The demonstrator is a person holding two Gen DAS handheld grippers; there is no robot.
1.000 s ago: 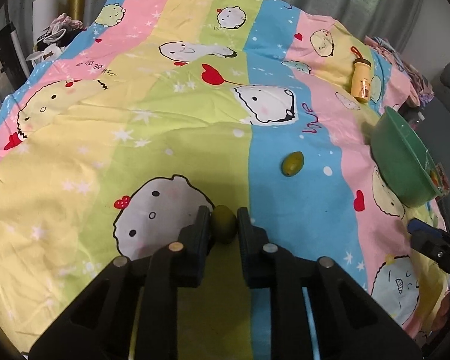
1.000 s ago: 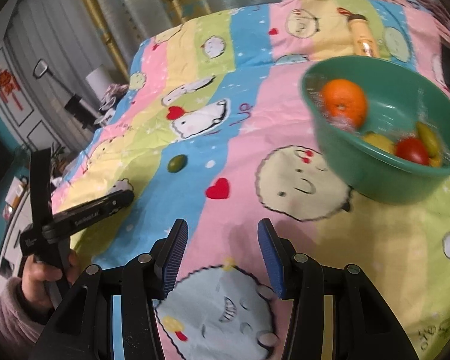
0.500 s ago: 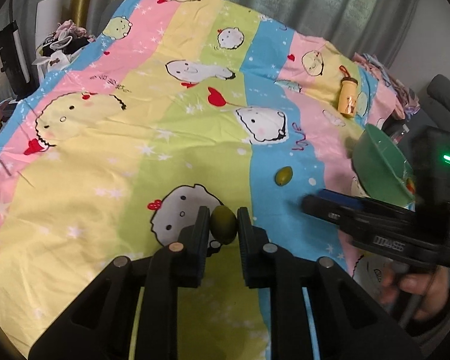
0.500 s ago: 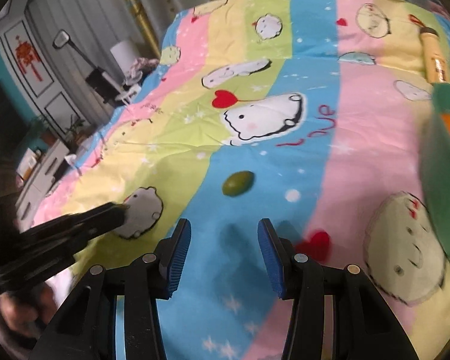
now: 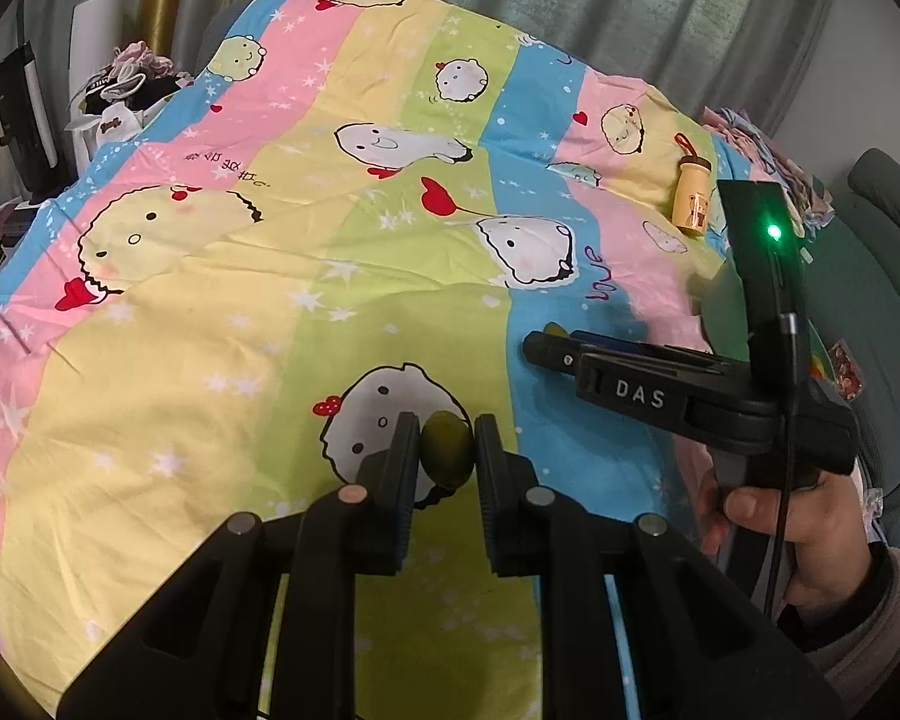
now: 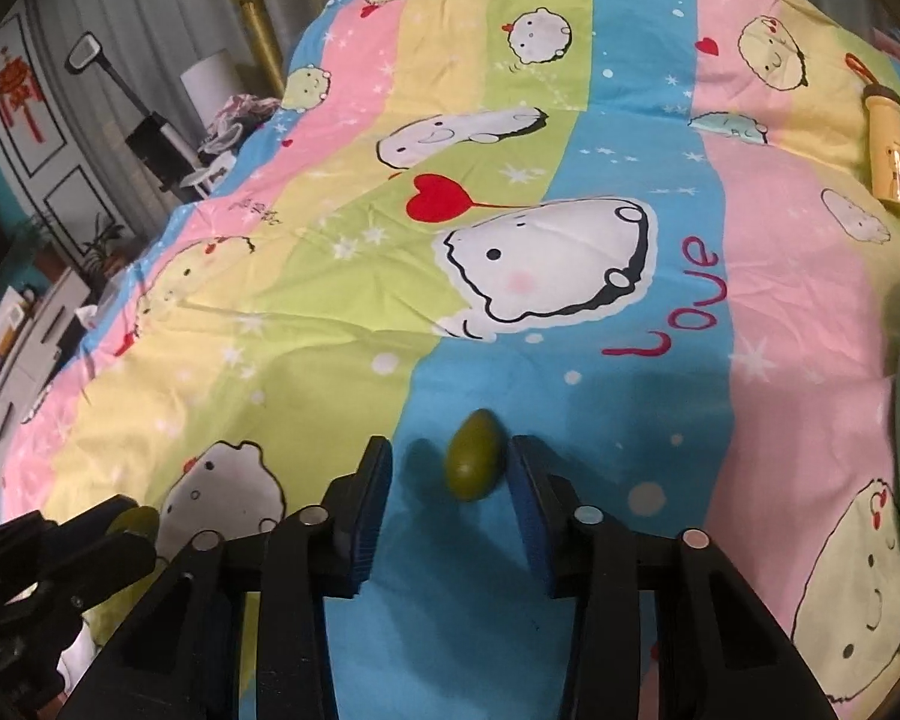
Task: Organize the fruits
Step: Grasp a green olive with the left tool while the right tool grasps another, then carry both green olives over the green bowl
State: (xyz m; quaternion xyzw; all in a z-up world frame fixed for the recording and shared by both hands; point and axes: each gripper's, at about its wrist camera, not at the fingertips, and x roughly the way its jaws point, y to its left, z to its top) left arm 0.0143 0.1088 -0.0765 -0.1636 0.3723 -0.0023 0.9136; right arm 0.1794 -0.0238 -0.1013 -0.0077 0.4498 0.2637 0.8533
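Two small green fruits, one for each of your grippers, above a striped cartoon bedspread (image 6: 768, 228).

Your left gripper (image 5: 446, 450) is clamped on a dull olive-green, egg-shaped fruit (image 5: 447, 455), pinched between both pads. A second green fruit (image 6: 473, 461), glossy and oval, lies on the blue stripe between the fingers of your right gripper (image 6: 452, 468), nearer the right pad; those jaws have just been closing, with a clear gap at the left pad. "DAS" reads on the right gripper's side; "Love" is printed on the bedspread.
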